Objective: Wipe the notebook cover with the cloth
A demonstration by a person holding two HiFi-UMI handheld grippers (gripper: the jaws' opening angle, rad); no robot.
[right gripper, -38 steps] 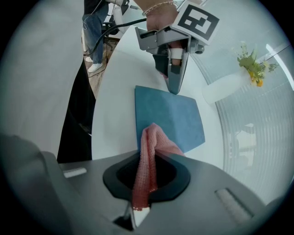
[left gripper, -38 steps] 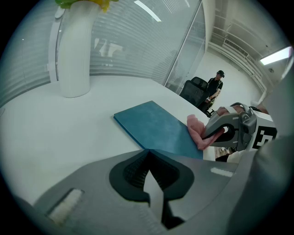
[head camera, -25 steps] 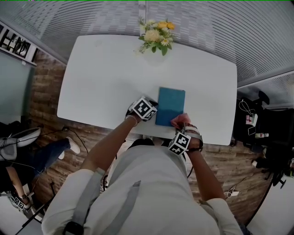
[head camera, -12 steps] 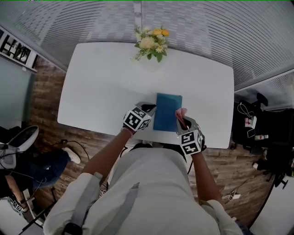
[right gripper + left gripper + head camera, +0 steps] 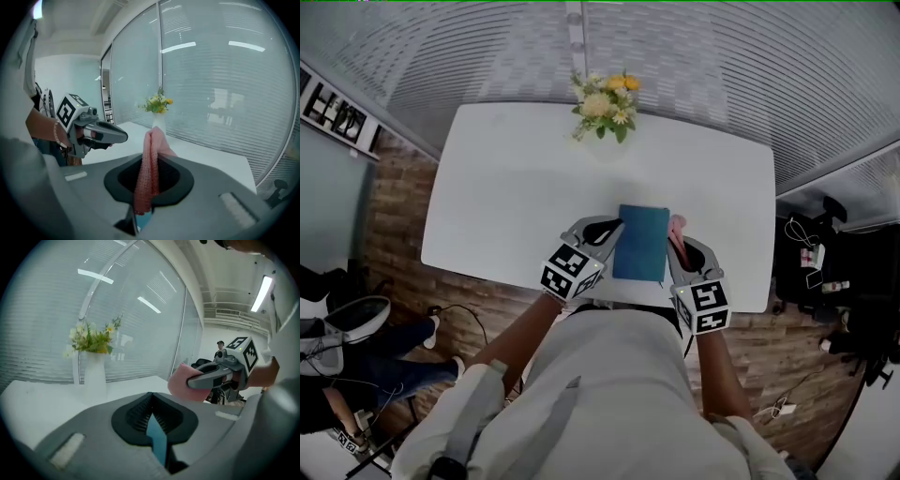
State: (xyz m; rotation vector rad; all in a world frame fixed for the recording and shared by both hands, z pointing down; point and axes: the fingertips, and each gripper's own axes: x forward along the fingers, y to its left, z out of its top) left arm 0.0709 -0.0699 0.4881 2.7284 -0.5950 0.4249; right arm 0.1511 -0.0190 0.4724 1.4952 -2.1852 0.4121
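Notebook (image 5: 641, 242) in left tool (image 5: 152, 420), cloth (image 5: 149, 159) in right tool (image 5: 682, 247).

I count one table (image 5: 506, 187) filling the middle of the frame, one notebook (image 5: 641, 244) at lower centre, one cloth (image 5: 677, 228) beside it, one bunch of flowers (image 5: 604, 101) at top centre, and two grippers: my left gripper (image 5: 603, 228) and my right gripper (image 5: 682, 247).

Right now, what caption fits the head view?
Left gripper holds the notebook; right gripper holds the cloth beside it.
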